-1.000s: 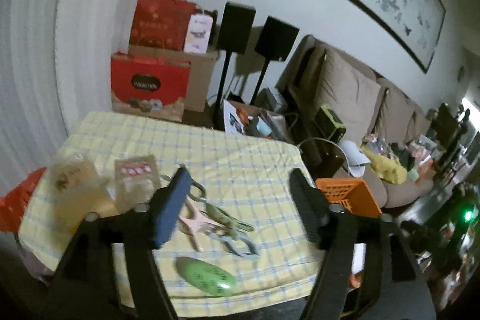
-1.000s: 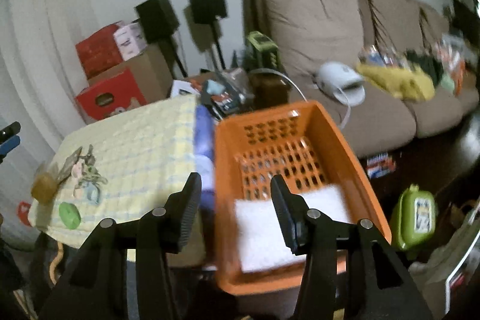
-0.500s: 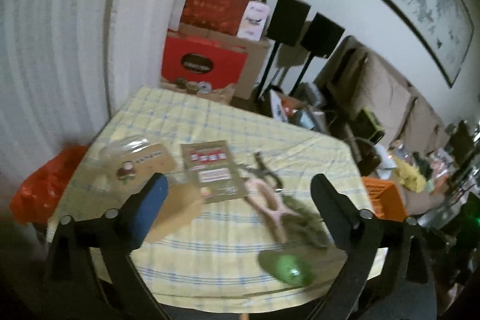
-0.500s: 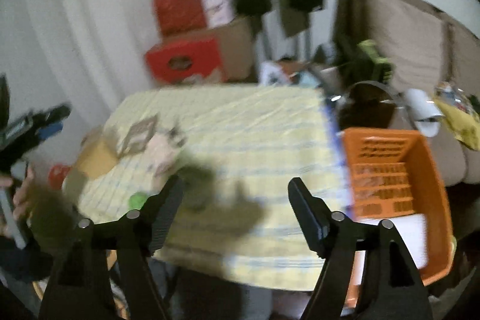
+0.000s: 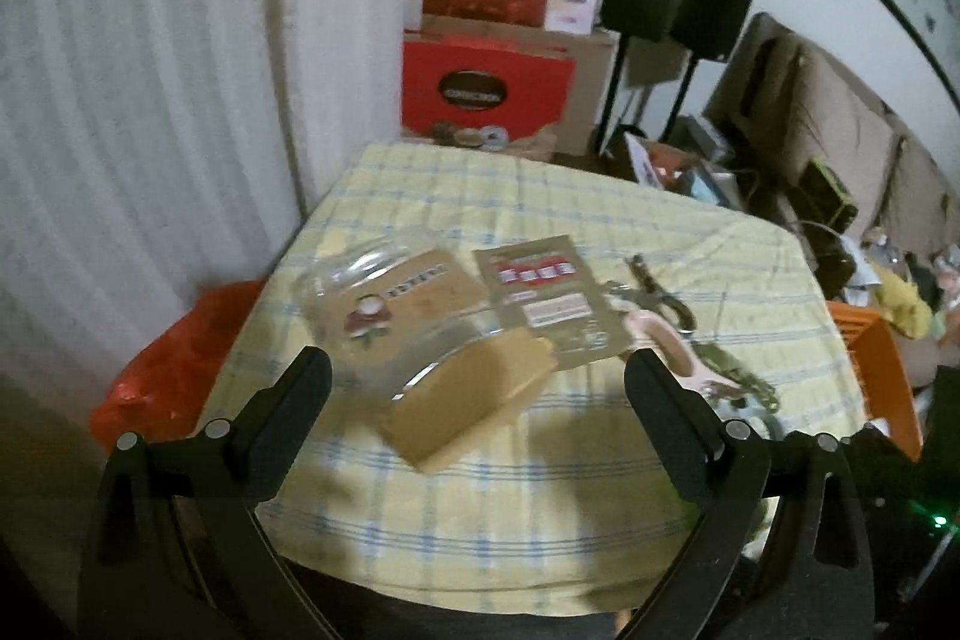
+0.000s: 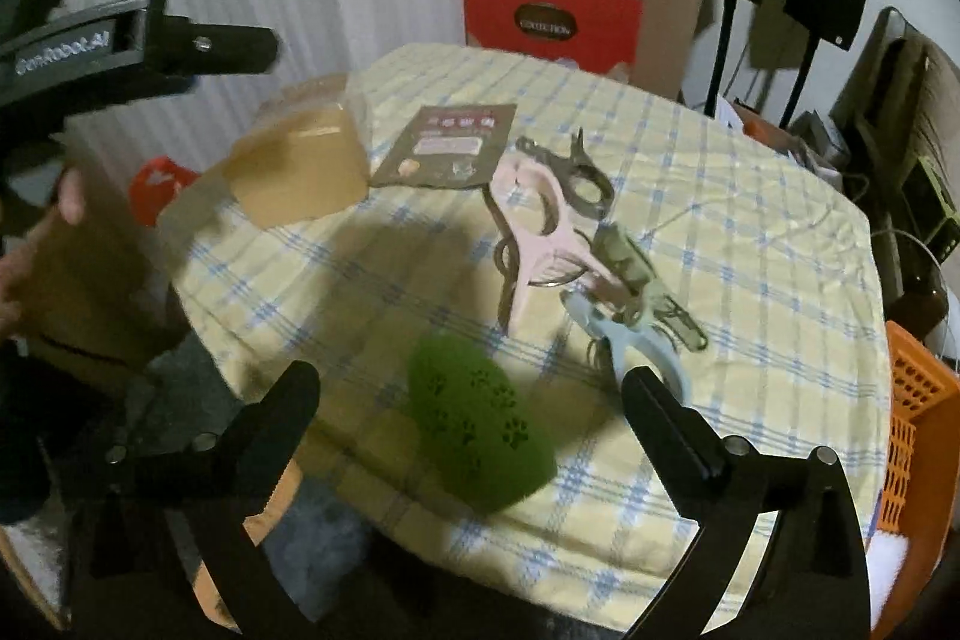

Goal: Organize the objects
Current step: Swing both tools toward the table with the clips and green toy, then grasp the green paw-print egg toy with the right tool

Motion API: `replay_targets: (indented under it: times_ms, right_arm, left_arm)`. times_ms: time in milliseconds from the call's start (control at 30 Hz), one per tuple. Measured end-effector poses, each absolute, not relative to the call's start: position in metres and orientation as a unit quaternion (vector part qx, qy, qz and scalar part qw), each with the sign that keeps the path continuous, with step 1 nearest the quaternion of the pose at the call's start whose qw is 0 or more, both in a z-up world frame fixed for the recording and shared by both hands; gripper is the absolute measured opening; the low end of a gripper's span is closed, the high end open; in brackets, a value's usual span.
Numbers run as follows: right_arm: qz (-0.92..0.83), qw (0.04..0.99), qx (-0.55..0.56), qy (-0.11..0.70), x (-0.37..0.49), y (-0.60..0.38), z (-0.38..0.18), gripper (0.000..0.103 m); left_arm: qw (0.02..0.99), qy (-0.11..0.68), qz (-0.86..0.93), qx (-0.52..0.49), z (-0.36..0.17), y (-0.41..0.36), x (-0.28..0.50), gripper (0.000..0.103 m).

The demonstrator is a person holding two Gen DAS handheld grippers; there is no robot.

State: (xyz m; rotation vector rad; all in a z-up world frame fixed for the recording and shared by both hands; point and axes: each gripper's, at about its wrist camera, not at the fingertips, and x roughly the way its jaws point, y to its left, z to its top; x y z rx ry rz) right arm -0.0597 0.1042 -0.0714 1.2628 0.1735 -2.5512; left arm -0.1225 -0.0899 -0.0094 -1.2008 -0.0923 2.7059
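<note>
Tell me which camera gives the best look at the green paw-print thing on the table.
The right wrist view: the green paw-print object lies whole, though blurred, between the opening jaws of the right gripper, untouched, near the table's front edge. The left wrist view shows nothing clear of it, at most a green hint behind a finger.

Far half of bench is bare cloth, easy reach. Near half crowded: packets, clippers, green pad. Wall close at left, basket at right edge.

Checked-cloth table carries packets, scissors, green pad
</note>
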Motion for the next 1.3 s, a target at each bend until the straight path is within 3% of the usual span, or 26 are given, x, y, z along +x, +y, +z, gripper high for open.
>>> replay_targets:
  times_ms: [167, 267, 367, 400, 633, 800, 933, 1133, 1233, 1300]
  right_arm:
    - [-0.885, 0.123, 0.444, 0.068, -0.064, 0.107, -0.082, 0.098]
    - [-0.880, 0.129, 0.452, 0.070, -0.065, 0.108, -0.087, 0.087]
    - [-0.880, 0.127, 0.454, 0.062, -0.062, 0.114, -0.090, 0.052]
    - [-0.882, 0.124, 0.452, 0.053, -0.062, 0.116, -0.090, 0.048]
    - [-0.894, 0.117, 0.420, -0.101, -0.047, 0.179, -0.062, 0.048]
    - [-0.900, 0.041, 0.405, -0.156, -0.028, 0.240, -0.045, 0.048]
    - [-0.897, -0.020, 0.386, -0.214, -0.009, 0.289, -0.042, 0.048]
    - [-0.895, -0.039, 0.389, -0.217, 0.006, 0.308, -0.036, 0.048]
    - [-0.897, -0.040, 0.392, -0.200, 0.011, 0.306, -0.033, 0.048]
    - [-0.899, -0.043, 0.390, -0.195, 0.015, 0.307, -0.032, 0.048]
  left_arm:
    - [0.095, -0.040, 0.905, -0.412, -0.017, -0.092, -0.124, 0.098]
    - [0.091, -0.018, 0.905, -0.414, -0.014, -0.087, -0.122, 0.098]
    - [0.086, -0.021, 0.910, -0.406, -0.007, -0.085, -0.120, 0.098]
    - [0.089, -0.028, 0.910, -0.404, -0.005, -0.086, -0.120, 0.098]
    - [0.118, -0.050, 0.906, -0.403, 0.002, -0.077, -0.118, 0.098]
    - [0.118, -0.099, 0.913, -0.378, 0.008, -0.073, -0.118, 0.098]
    - [0.219, -0.003, 0.876, -0.429, -0.003, -0.021, -0.109, 0.096]
    - [0.310, 0.063, 0.787, -0.530, -0.047, 0.075, -0.093, 0.095]
    - [0.296, 0.123, 0.785, -0.530, -0.062, 0.114, -0.078, 0.092]
    - [0.242, 0.114, 0.809, -0.523, -0.066, 0.125, -0.081, 0.091]
